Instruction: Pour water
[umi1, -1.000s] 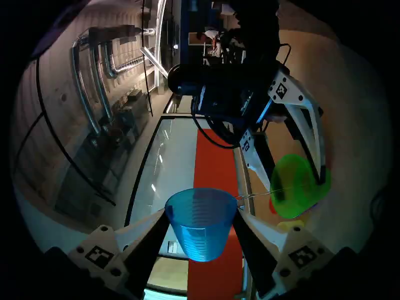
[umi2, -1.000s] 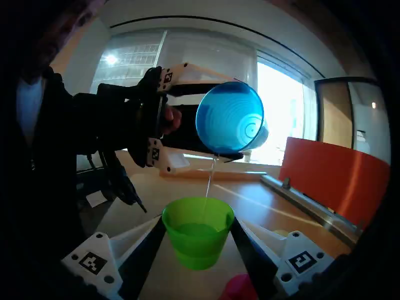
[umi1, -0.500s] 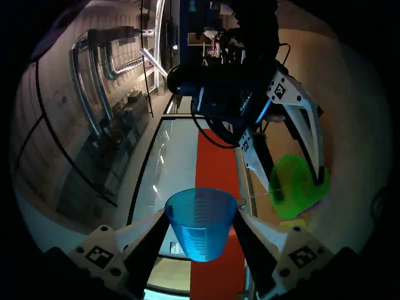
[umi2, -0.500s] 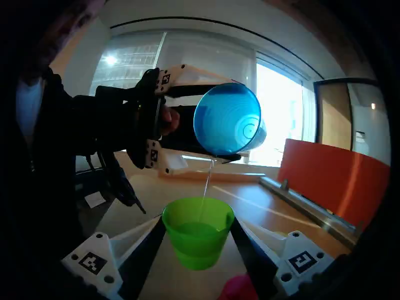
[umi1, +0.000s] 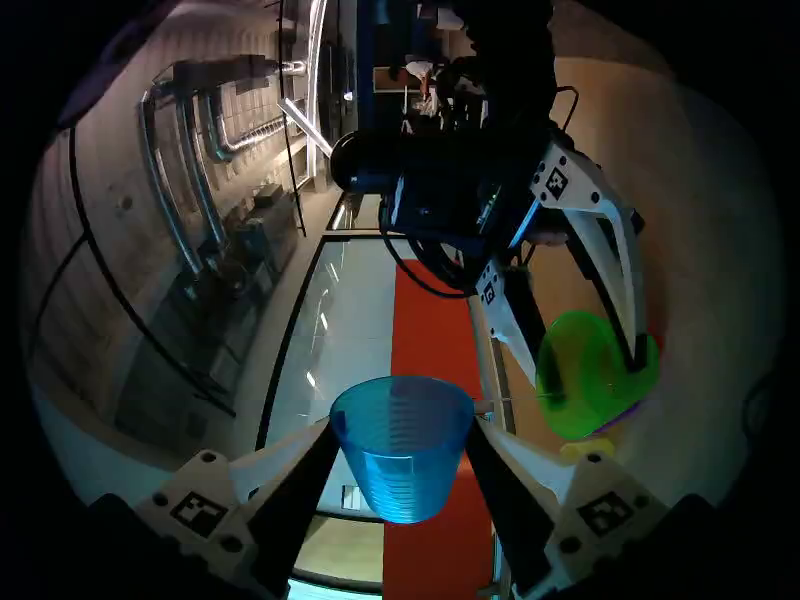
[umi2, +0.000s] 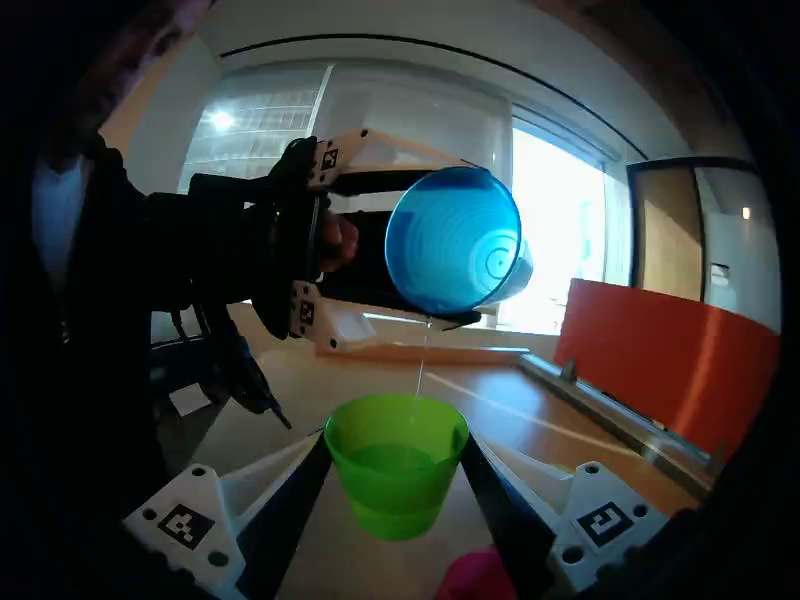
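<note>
Tipped blue cup (umi2: 455, 240) pinched between left gripper (umi1: 402, 432) fingers; thin water stream (umi2: 422, 365) falling into upright green cup (umi2: 397, 485), pinched between right gripper (umi2: 397, 445) fingers.

The left gripper (umi1: 402, 428) pinched a blue cup (umi1: 400, 470) and lay tipped sideways, above the level right gripper (umi2: 397, 450), which pinched a green cup (umi2: 397, 485).
</note>
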